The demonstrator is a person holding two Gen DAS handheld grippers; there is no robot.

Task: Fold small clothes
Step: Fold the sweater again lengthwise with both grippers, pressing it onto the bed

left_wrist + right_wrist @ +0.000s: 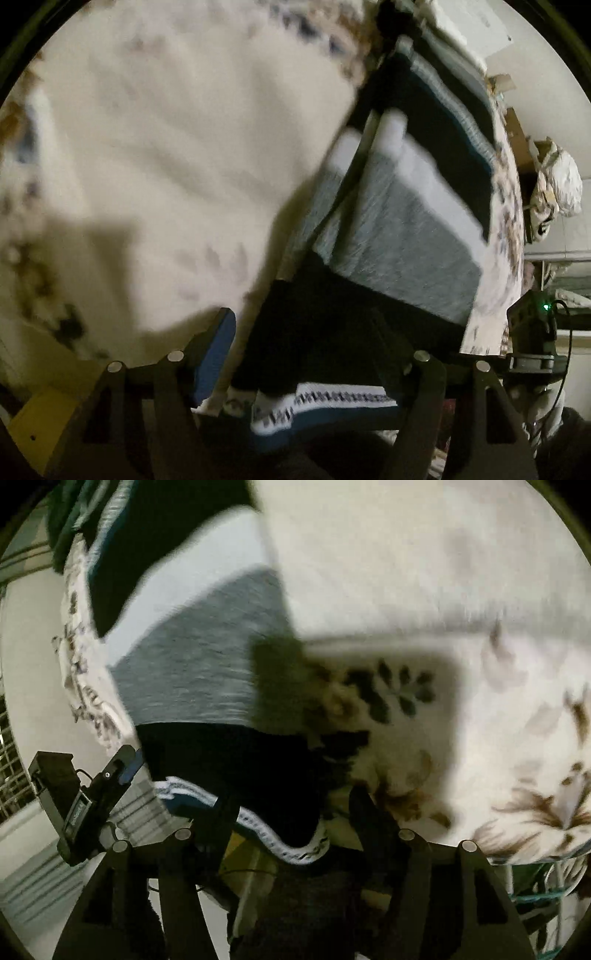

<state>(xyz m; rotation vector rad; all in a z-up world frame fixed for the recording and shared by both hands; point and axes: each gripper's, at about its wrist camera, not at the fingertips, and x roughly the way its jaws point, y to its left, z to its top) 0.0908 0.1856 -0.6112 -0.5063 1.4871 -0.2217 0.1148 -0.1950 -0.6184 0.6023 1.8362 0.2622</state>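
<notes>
A small garment with black, grey (399, 251) and white bands lies flat on the cream floral bedsheet (166, 166). Its white patterned waistband (332, 400) is nearest me. My left gripper (306, 326) stands open over the black band, and its blue-padded finger (216, 354) is just off the garment's left edge. In the right wrist view the same garment (192, 679) lies ahead, with the waistband (273, 840) low between the fingers. My right gripper (291, 805) is open astride the black band's right corner. The left gripper (98, 797) shows at the garment's far side. The view is blurred.
More dark clothes with a grey-teal stripe (443, 122) lie beyond the garment. The bed's edge runs along the right, with a white bag (554, 184) and boxes on the floor past it. A yellow object (40, 424) sits low left. Open sheet (424, 572) spreads to the right.
</notes>
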